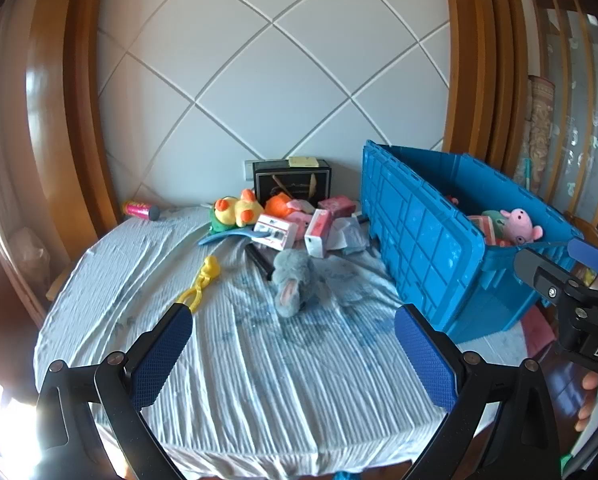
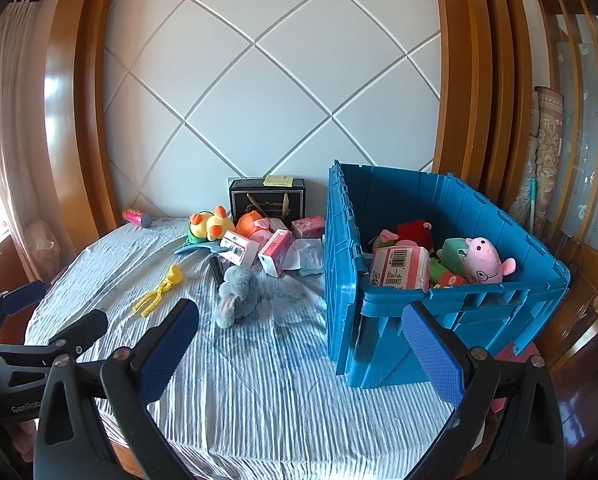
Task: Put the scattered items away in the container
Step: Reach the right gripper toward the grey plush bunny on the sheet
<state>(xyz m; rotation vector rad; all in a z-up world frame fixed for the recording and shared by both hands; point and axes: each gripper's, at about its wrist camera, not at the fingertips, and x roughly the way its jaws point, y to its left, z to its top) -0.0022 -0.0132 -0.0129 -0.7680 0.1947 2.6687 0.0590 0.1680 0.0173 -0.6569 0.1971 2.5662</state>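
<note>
Both grippers stand with their fingers spread wide and nothing between the blue, knurled rubber pads. Far left of the left gripper (image 1: pixel 293 356), by the wall, lies a pink tube (image 1: pixel 141 209) with a grey cap and writing too small to read. Ahead of its left finger lies a yellow plastic clip toy (image 1: pixel 199 285), with a toothed end, on the ribbed, crinkled pale-blue cloth (image 1: pixel 259 380). Straight ahead between the fingers lies a fuzzy grey plush mouse (image 1: pixel 293 282), and beyond it sits a heap: a yellow-and-orange plush duck (image 1: pixel 235 212), small white-and-red cartons (image 1: pixel 275 232) with barcode labels, and a black gift box (image 1: pixel 291 182) with gold script I cannot read. Ahead of the right gripper (image 2: pixel 301 354) and its right finger stands the blue ribbed plastic crate (image 2: pixel 379 344), open; inside are a pink plush pig (image 2: pixel 485 260) and a pink wrapped pack (image 2: pixel 399 268) bearing a barcode. "GenRob" shows on the left gripper's black body in the right view; "DA" shows on the right gripper's in the left view.
</note>
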